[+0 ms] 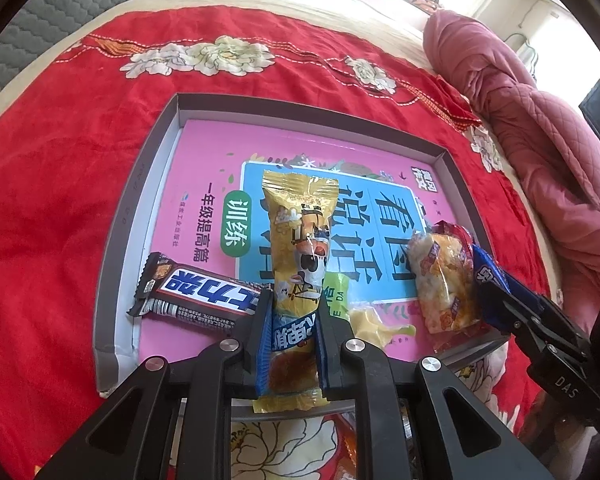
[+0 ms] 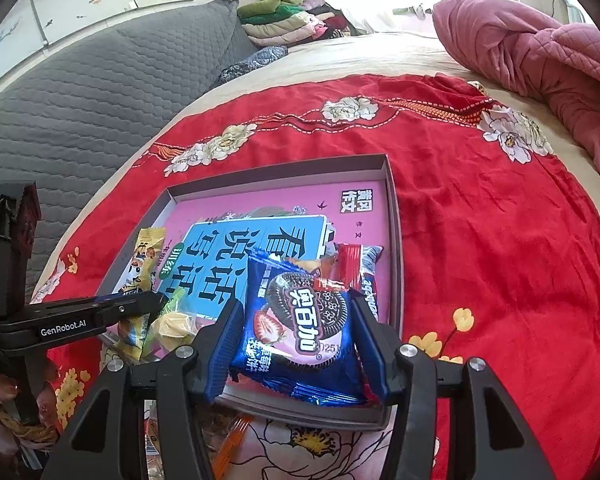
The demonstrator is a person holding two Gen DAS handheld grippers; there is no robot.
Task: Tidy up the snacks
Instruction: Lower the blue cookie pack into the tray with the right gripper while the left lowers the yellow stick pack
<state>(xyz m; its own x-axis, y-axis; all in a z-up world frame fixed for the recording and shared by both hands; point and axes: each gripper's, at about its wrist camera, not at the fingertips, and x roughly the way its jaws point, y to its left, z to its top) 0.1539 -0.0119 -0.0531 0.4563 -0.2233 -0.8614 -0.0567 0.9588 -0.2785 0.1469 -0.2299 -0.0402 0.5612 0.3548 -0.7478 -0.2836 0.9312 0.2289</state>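
Holding snacks (2 grippers (image 1: 292,320) (image 2: 296,340)) over tray (image 1: 112,248).

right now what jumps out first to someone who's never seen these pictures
The bright red floral blanket fills both views, with a shallow grey cardboard tray on it, lined by a pink book cover. Over the tray's near edge, the left gripper pinches a long yellow snack wrapper, and the right gripper has a blue cookie packet between its fingers. A dark chocolate bar lies at the tray's left side.
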